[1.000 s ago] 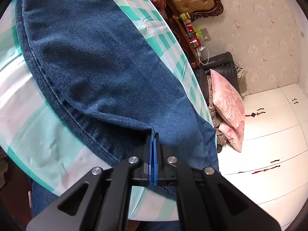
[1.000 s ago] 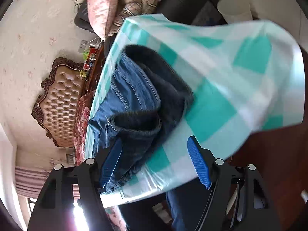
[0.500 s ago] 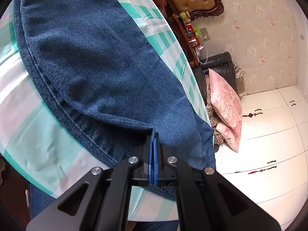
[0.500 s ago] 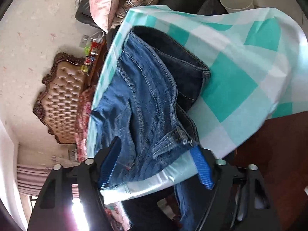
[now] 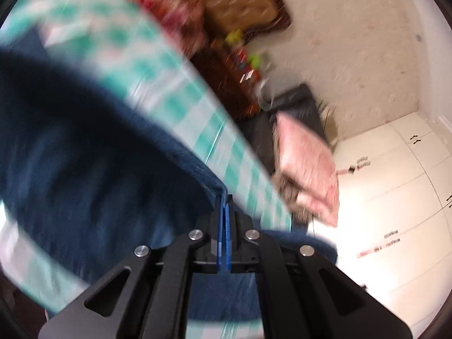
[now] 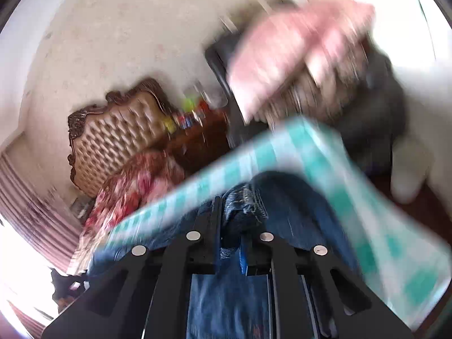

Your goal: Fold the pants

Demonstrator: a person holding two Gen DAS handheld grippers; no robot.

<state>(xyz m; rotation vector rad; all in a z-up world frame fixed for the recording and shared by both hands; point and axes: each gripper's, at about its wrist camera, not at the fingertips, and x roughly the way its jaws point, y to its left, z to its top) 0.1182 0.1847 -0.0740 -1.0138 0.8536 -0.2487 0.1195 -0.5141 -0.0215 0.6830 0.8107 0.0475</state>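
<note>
The blue denim pants [image 5: 93,175] lie on a table with a teal-and-white checked cloth [image 5: 169,93]. My left gripper [image 5: 224,200] is shut on an edge of the pants and holds it raised off the cloth. In the right wrist view my right gripper [image 6: 230,217] is shut on a bunched part of the pants [image 6: 245,206] near the waistband, with denim hanging below it. The checked cloth [image 6: 325,163] shows behind it. Both views are blurred by motion.
A pink pillow [image 5: 308,166] lies on a dark sofa [image 5: 293,99] beyond the table. A tufted brown headboard [image 6: 118,130] and a flowered bedspread [image 6: 132,180] stand at the back. White cabinet doors [image 5: 395,192] are at the right.
My right gripper closed on the pants near the waistband and lifted them. My left gripper, still shut on the pants, rose and swung; both views tilted up toward the room.
</note>
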